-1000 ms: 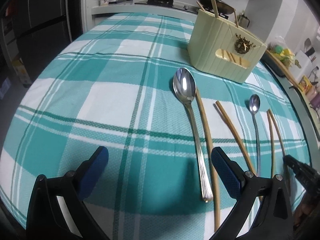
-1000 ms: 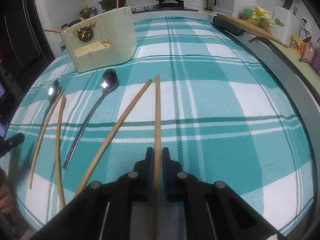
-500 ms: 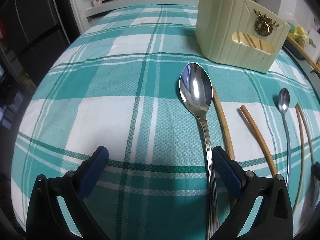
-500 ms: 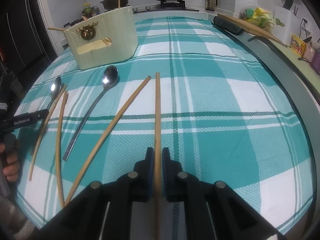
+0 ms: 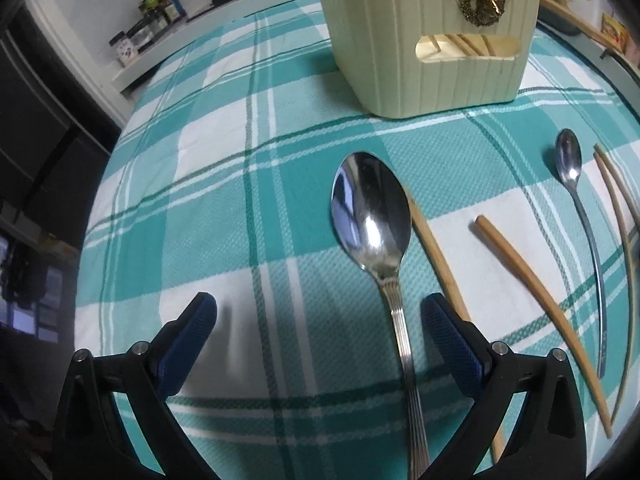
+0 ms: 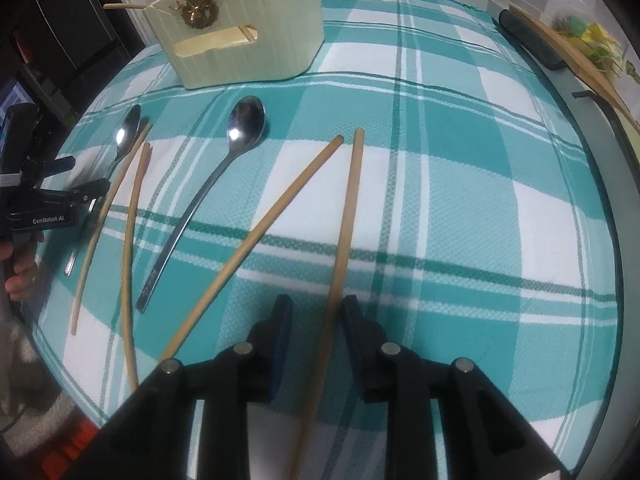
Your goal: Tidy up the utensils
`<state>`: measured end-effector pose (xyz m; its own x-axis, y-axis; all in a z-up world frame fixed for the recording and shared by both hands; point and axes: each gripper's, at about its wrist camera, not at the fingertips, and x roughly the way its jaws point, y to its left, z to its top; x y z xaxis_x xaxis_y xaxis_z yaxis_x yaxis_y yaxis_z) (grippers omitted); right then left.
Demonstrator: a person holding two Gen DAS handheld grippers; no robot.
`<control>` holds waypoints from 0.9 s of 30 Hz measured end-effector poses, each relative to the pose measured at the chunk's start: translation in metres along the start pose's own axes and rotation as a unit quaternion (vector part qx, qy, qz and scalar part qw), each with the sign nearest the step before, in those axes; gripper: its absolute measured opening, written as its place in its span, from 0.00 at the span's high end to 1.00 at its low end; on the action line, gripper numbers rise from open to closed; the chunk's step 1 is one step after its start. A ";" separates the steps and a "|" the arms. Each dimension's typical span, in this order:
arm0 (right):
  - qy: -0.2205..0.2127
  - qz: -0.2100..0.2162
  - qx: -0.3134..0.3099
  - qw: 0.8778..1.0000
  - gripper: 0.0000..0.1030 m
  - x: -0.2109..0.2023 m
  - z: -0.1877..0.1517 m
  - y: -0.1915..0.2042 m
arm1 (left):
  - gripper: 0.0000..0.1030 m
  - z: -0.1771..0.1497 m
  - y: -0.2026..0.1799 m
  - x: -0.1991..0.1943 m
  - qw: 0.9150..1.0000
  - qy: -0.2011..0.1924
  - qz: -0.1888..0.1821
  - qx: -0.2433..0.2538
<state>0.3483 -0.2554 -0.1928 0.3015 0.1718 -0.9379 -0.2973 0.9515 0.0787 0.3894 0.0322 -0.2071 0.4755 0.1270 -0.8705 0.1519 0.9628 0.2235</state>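
A cream utensil holder (image 5: pixel 432 36) stands at the back of the checked tablecloth; it also shows in the right wrist view (image 6: pixel 240 32). My left gripper (image 5: pixel 320 320) is open, low over the cloth, with the large steel spoon (image 5: pixel 372 216) lying between its fingers, nearer the right one. A small spoon (image 5: pixel 570 160) and several bamboo chopsticks (image 5: pixel 536 280) lie to its right. My right gripper (image 6: pixel 316 316) is open, with a chopstick (image 6: pixel 348 216) lying between its fingers. A second chopstick (image 6: pixel 272 220) and the small spoon (image 6: pixel 240 128) lie left of it.
The left gripper (image 6: pixel 76 188) and its hand show at the left edge of the right wrist view, over the large spoon (image 6: pixel 128 132). A wooden board (image 6: pixel 576 64) and a dark case (image 6: pixel 528 40) lie past the table's right edge. Jars (image 5: pixel 156 12) stand on the far counter.
My right gripper has opened and let go of the chopstick, which now lies on the cloth between the fingers. My left gripper has moved forward along the large spoon toward the holder.
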 end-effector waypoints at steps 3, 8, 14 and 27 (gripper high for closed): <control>0.007 -0.010 -0.001 1.000 0.77 0.009 0.026 -0.002 | 0.00 0.016 -0.001 0.008 1.000 0.003 -0.008 -0.005; 0.005 -0.023 0.015 1.000 0.79 0.022 0.062 -0.008 | 0.26 0.024 0.006 0.011 0.996 0.026 -0.070 -0.048; -0.013 -0.023 0.020 0.999 0.92 0.029 0.078 -0.011 | 0.80 0.022 -0.006 -0.001 0.996 0.012 -0.080 -0.030; -0.132 0.044 0.046 0.989 0.93 -0.058 0.056 -0.019 | 0.93 0.014 0.028 -0.059 0.990 -0.057 -0.109 -0.065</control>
<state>0.3870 -0.2691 -0.1207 0.5082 0.3033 -0.8061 -0.2530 0.9472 0.1969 0.3777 0.0486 -0.1429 0.5395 -0.1076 -0.8351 0.1518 0.9880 -0.0293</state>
